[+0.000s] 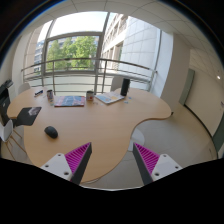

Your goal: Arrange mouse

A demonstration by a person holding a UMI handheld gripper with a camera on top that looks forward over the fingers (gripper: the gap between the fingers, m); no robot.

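Note:
A small black mouse lies on the left part of a light wooden table, well beyond my fingers and to their left. My gripper is open and empty, held above the table's near edge, with its two pink pads spread wide apart. Nothing stands between the fingers.
A mousepad or book lies at the table's far side, with a cup beside it and a laptop to the right. A black chair stands at the left. A railing and large windows lie beyond. Grey floor is to the right.

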